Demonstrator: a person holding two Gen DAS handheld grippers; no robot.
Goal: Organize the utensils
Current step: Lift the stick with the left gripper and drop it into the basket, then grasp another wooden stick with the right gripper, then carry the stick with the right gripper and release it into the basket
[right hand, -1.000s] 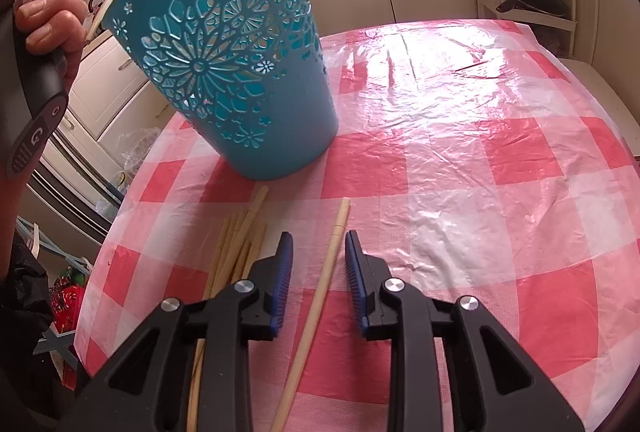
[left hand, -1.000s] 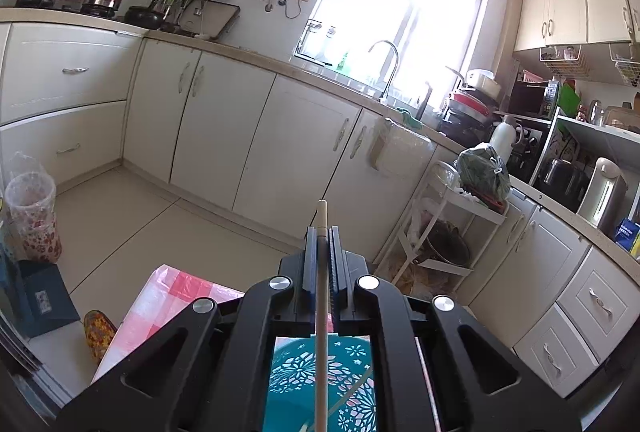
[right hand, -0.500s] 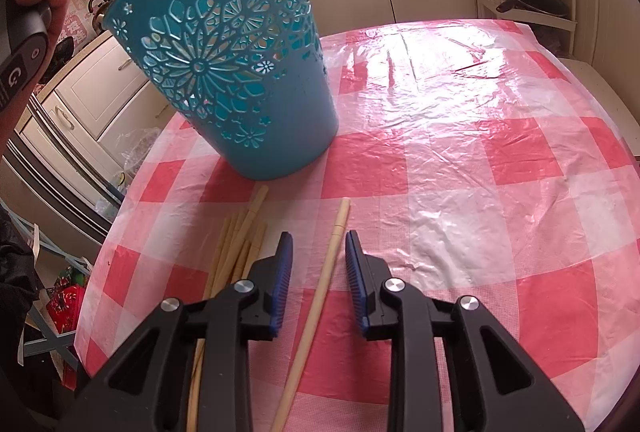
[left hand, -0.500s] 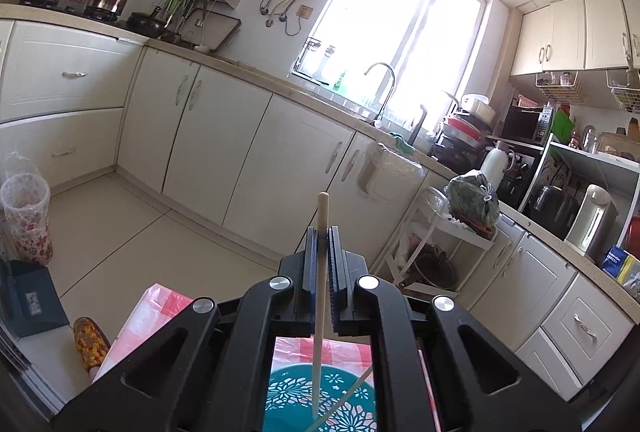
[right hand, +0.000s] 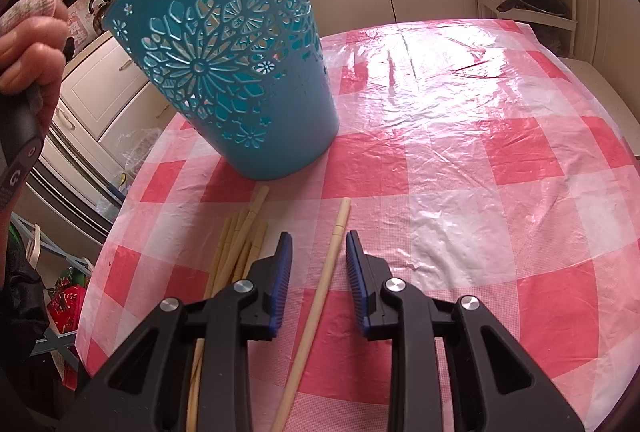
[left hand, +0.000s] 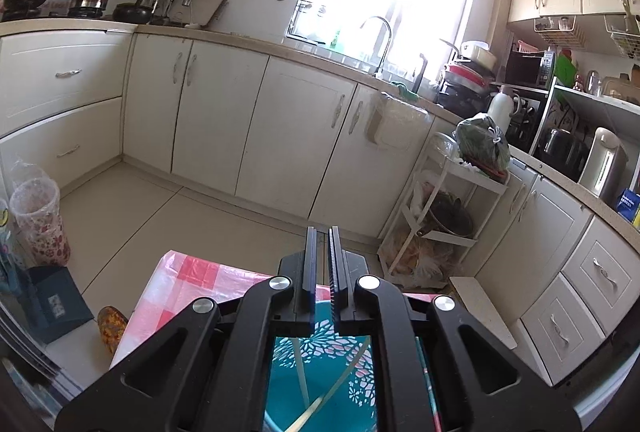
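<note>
The teal cut-out basket (right hand: pixel 240 72) stands on the red-and-white checked table (right hand: pixel 480 172). My left gripper (left hand: pixel 322 232) hovers above the basket's mouth (left hand: pixel 320 372); its jaws are opening, a narrow gap shows and nothing is between them. Two pale chopsticks (left hand: pixel 301 372) lean inside the basket. My right gripper (right hand: pixel 319 233) is open and straddles a single chopstick (right hand: pixel 324 280) lying on the cloth, its pads apart from it. A bundle of several chopsticks (right hand: pixel 236 244) lies just left of it. A hand (right hand: pixel 32 44) holds the left gripper's handle at the upper left.
The table's edge curves close on the left, with cabinets (left hand: pixel 280 132) and floor beyond. A white wire rack (left hand: pixel 440 212) stands by the far counter. A patterned bin (left hand: pixel 36 220) and a dark blue box (left hand: pixel 52 304) sit on the floor.
The chopstick that was clamped upright in the left gripper is gone from its jaws, and a second stick now leans in the basket. The right gripper has not moved.
</note>
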